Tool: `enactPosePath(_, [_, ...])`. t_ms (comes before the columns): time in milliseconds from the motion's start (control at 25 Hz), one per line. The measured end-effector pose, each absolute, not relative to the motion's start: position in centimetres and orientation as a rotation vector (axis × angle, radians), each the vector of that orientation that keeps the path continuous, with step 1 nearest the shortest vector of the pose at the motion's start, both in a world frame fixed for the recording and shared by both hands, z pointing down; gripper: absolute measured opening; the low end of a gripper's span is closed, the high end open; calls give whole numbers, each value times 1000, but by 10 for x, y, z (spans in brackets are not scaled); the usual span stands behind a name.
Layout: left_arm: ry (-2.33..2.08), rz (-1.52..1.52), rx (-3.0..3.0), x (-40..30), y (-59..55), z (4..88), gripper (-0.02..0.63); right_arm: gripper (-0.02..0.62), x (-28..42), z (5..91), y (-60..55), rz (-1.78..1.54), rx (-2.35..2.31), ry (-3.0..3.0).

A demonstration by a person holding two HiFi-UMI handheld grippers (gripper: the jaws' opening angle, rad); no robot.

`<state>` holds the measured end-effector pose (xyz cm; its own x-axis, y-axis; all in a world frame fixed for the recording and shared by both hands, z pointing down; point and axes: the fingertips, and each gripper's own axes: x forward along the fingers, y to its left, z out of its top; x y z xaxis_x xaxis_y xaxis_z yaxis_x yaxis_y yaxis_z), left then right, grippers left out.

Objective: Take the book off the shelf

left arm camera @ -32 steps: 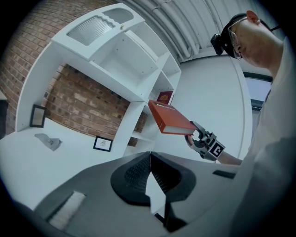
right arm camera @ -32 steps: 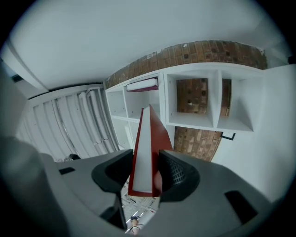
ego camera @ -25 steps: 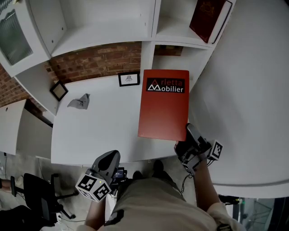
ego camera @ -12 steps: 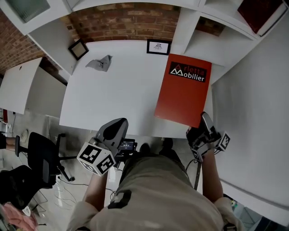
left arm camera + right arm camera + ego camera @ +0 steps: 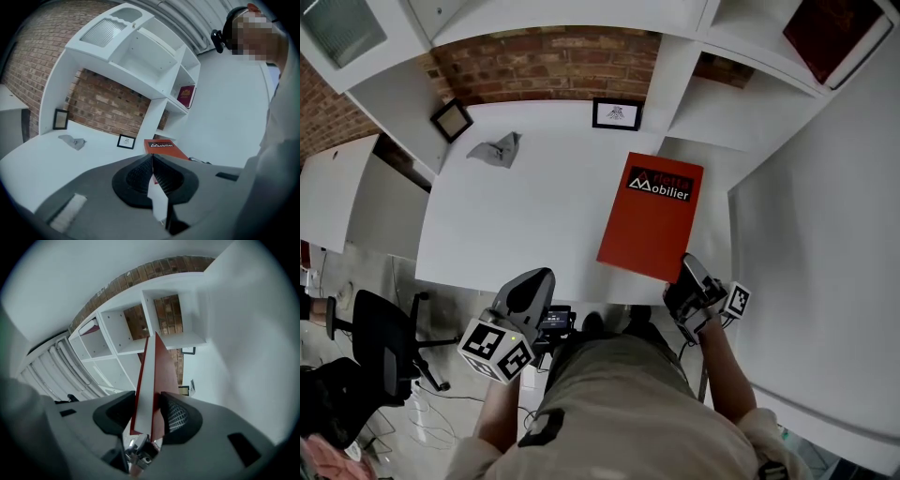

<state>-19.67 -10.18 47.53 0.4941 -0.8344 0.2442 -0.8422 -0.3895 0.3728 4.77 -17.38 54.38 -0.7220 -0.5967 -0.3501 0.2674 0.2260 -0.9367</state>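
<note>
Desk (image 5: 525, 216) partly hides under red book (image 5: 649, 225) in right hand-held gripper (image 5: 685, 268).

The person wears a khaki short-sleeved shirt (image 5: 619, 412) with a dark patch (image 5: 546, 427). The left claw (image 5: 532, 277) and right claw (image 5: 687, 263) have rounded grey housings, black ribbed pads (image 5: 180, 417) and a black-and-white marker cube (image 5: 495, 350) each. A thin dark cable (image 5: 703, 373) trails from the right claw.

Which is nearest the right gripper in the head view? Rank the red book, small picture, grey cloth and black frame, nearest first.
1. Red book, clamped in the right gripper.
2. Small picture, at the desk's back edge.
3. Grey cloth, back left of the desk.
4. Black frame, farthest left.
</note>
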Motion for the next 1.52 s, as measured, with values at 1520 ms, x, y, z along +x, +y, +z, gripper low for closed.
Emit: enactPosePath(1520, [-1353, 69, 2277, -215, -101, 495, 5, 160, 10, 691, -153, -1986, -790, 2044])
